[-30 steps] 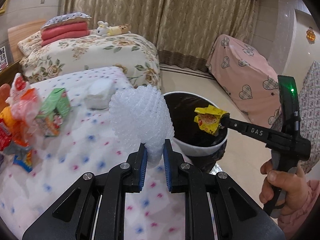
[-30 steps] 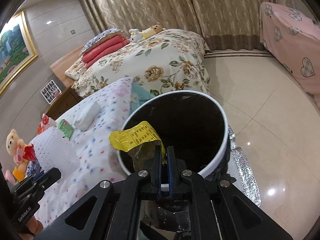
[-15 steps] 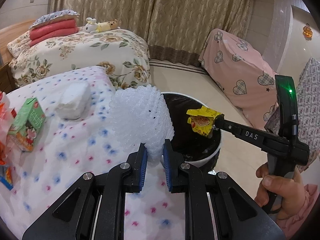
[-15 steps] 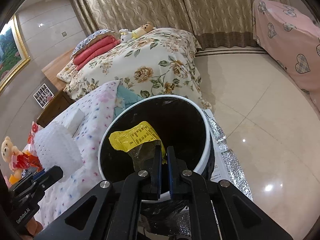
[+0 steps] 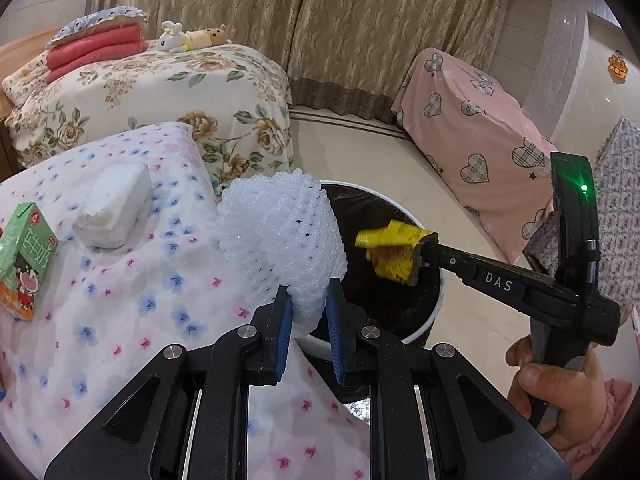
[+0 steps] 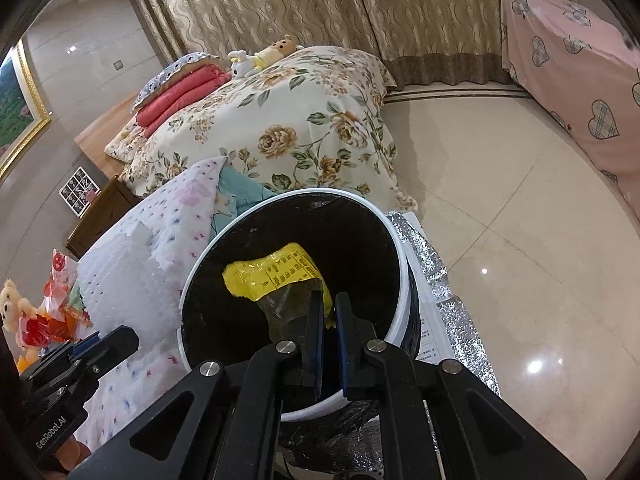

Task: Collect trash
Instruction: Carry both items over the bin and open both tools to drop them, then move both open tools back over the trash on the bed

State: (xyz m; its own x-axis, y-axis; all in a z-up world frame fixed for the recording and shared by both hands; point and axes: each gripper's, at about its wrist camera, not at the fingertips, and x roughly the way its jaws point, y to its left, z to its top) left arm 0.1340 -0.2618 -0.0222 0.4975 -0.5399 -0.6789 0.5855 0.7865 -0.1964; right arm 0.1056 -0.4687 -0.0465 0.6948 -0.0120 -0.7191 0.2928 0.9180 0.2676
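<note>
- Flowered cloth covers the bed (image 5: 152, 92) at 11 o'clock in the left wrist view, with folded red blankets (image 5: 94, 50) and a soft toy (image 5: 192, 38) lying on top.
- Dotted white cloth covers the table (image 5: 120, 280) at 9 o'clock, just beside the bin.
- Black liner fills the white-rimmed bin (image 6: 394, 240), which stands on the floor against the table's edge.
- White foam netting (image 5: 280, 236) is pinched at its lower end between the blue pads of the left gripper (image 5: 307, 316); its bulk rises above the table edge, beside the bin's rim.
- White foam block (image 5: 116, 210) rests on the table at 9 o'clock.
- Green drink carton (image 5: 24, 264) stands near the block, toward the left edge.
- Yellow wrapper (image 6: 276, 276) is clamped in the closed right gripper (image 6: 327, 320) and hangs over the bin's mouth, at 3 o'clock of the netting in the left wrist view.
</note>
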